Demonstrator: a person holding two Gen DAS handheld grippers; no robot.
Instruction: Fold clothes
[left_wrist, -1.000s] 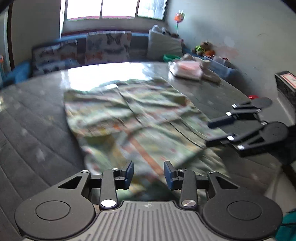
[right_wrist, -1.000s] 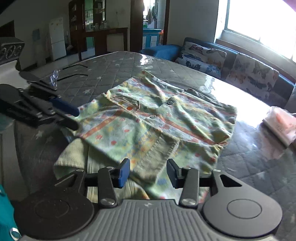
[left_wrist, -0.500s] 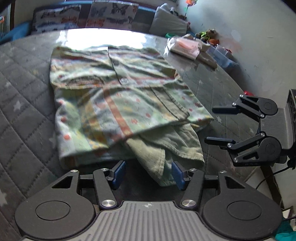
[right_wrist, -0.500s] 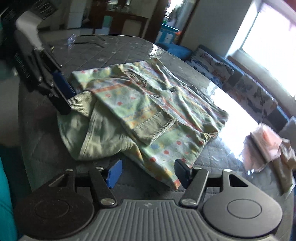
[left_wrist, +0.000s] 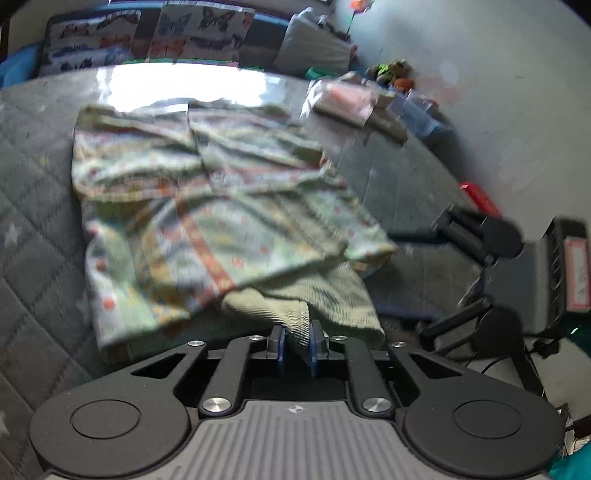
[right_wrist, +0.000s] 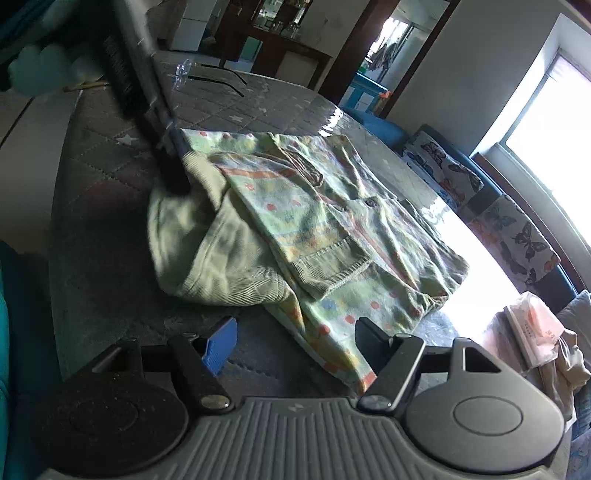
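Observation:
A pale green child's shirt (left_wrist: 207, 206) with orange stripes and dots lies partly folded on the grey quilted table (left_wrist: 33, 206). Its plain green ribbed part (left_wrist: 317, 299) sticks out at the near edge. My left gripper (left_wrist: 297, 341) is shut on that ribbed part. In the right wrist view the shirt (right_wrist: 332, 221) lies ahead, and the left gripper (right_wrist: 173, 166) pinches the ribbed edge (right_wrist: 207, 236) at its left. My right gripper (right_wrist: 293, 339) is open and empty, at the shirt's near hem. It also shows in the left wrist view (left_wrist: 443, 280), right of the shirt.
A pink packet and folded cloths (left_wrist: 351, 103) lie at the table's far right corner, also seen in the right wrist view (right_wrist: 535, 328). A sofa with butterfly cushions (left_wrist: 147, 40) stands behind the table. A red item (left_wrist: 476, 192) lies past the right edge.
My left gripper has closed on the ribbed green part of the shirt. My right gripper has opened wider and moved to the shirt's near hem.

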